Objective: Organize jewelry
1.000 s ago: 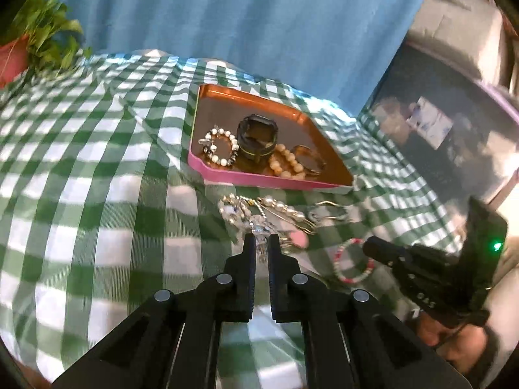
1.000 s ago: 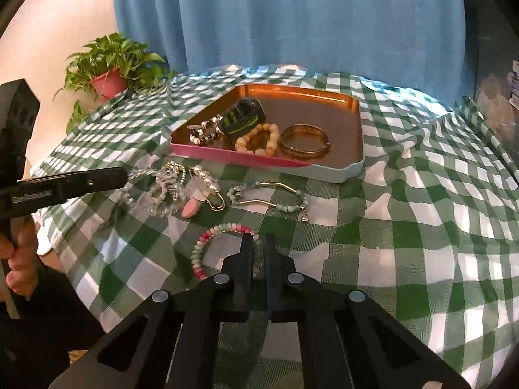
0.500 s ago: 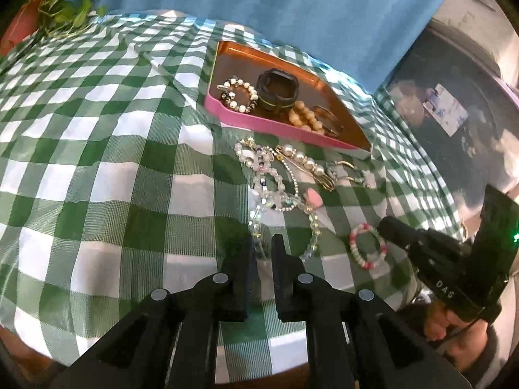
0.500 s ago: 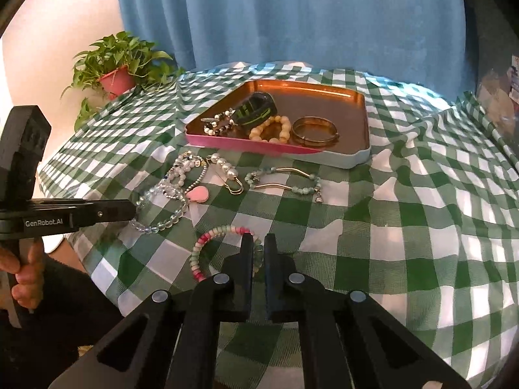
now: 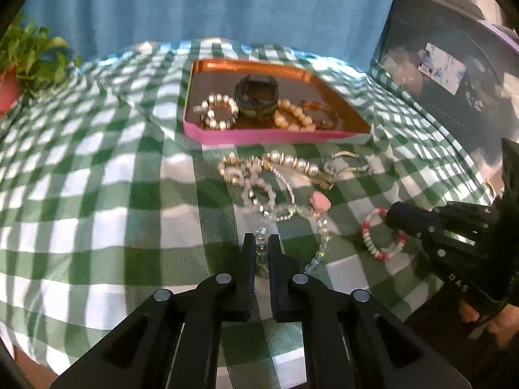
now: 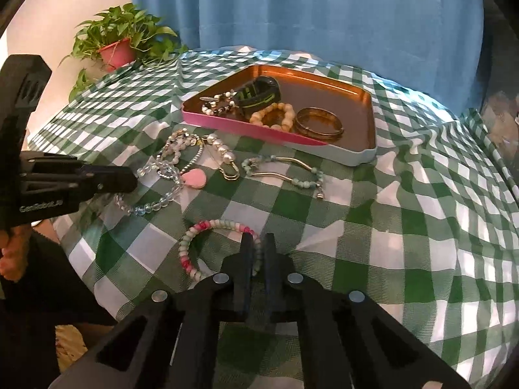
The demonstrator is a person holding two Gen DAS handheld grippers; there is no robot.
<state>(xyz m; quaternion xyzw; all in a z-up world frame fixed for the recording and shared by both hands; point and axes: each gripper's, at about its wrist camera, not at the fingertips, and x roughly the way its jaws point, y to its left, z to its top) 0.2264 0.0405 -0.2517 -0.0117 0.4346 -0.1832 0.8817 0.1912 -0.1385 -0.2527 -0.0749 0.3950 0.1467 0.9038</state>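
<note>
Left gripper (image 5: 262, 243) clenched on clear bead strand (image 5: 261, 250) before tray (image 5: 259, 136); right gripper (image 6: 256, 243) grasping pink-green bracelet (image 6: 191, 236), far rim hidden.

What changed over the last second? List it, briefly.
The left gripper dragged the clear bead strand out of the jewelry pile, toward the camera, its jaws just closing tighter on the beads. The right gripper stayed shut on the pink-and-green bracelet; the tray and its contents stayed put.
</note>
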